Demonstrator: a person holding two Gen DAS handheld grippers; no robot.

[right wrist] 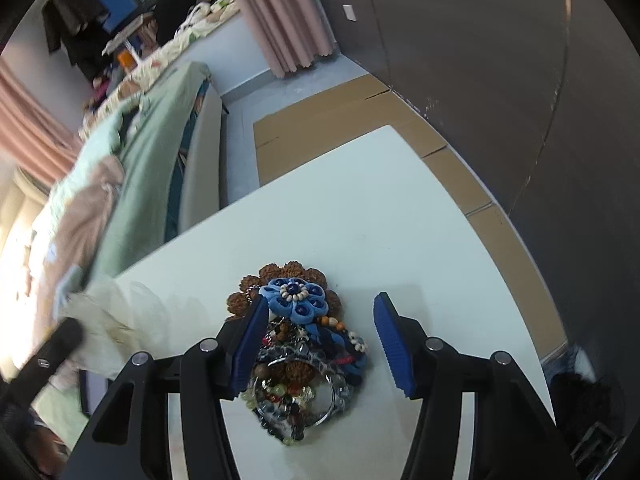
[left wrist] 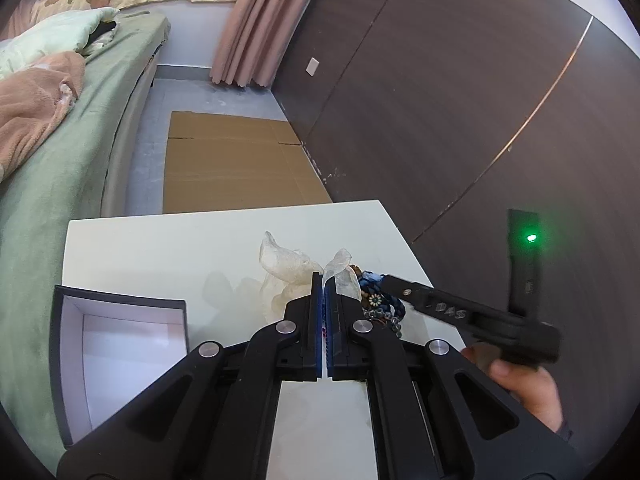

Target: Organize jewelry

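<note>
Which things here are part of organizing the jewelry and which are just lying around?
Job:
- jewelry pile
- open box
- clear plastic bag, pinched by left gripper
- right gripper, jaws around the pile

Lying about:
- flattened cardboard
- bed
- curtain

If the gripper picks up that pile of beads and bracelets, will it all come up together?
Probably not. The jewelry pile looks like separate loose pieces, so some may slip off. The cords and bead strings would likely dangle floppily. The round bangle looks stiff and might roll on the smooth white table.
</note>
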